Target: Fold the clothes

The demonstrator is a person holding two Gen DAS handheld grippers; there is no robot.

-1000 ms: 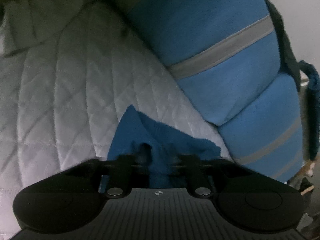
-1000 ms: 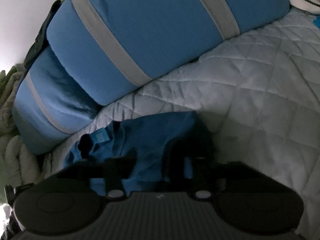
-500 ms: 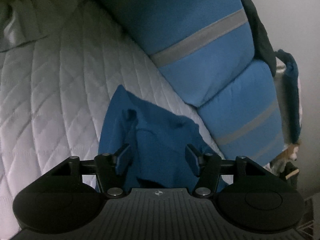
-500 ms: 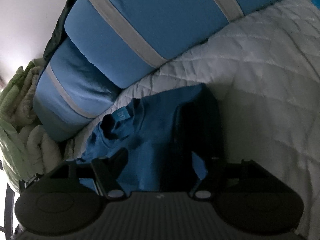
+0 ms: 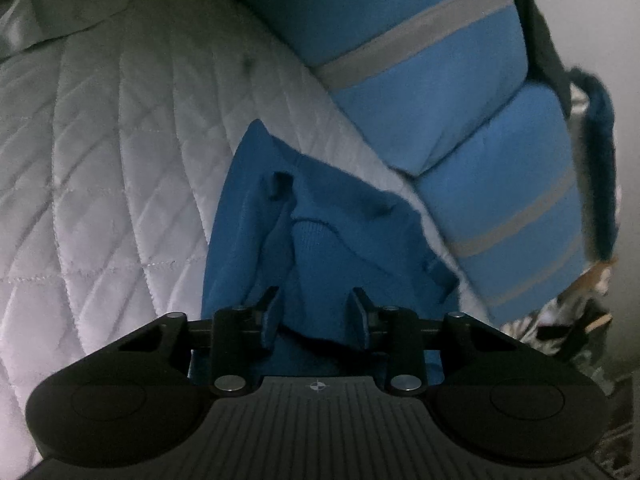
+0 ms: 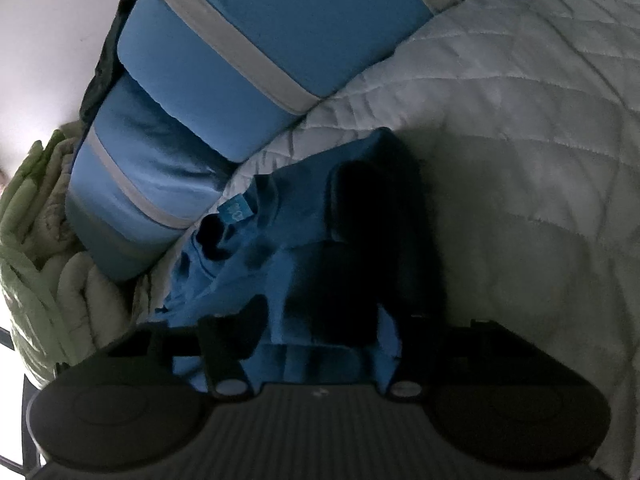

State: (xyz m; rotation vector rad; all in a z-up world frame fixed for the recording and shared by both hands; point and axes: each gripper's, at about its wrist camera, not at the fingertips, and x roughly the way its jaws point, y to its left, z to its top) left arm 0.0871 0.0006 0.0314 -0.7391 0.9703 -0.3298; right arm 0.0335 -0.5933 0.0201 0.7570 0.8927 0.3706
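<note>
A blue garment point(image 5: 320, 224) lies crumpled on the white quilted bedspread point(image 5: 100, 184), close to the striped pillows. My left gripper point(image 5: 316, 300) is open just above it, with cloth lying between the spread fingers. In the right wrist view the same garment point(image 6: 288, 248) shows its collar and a light blue label point(image 6: 238, 212). My right gripper point(image 6: 316, 312) is open over the garment's near edge. The right finger is lost in dark shadow.
Two blue pillows with grey stripes point(image 5: 432, 72) point(image 6: 224, 40) lie along the far side of the garment. A green and cream blanket point(image 6: 36, 232) is bunched at the left of the right wrist view. A pale wall point(image 6: 60, 40) stands behind the pillows.
Both grippers opened from shut and let go of the blue garment, which now lies on the bedspread. Both have drawn back slightly from it.
</note>
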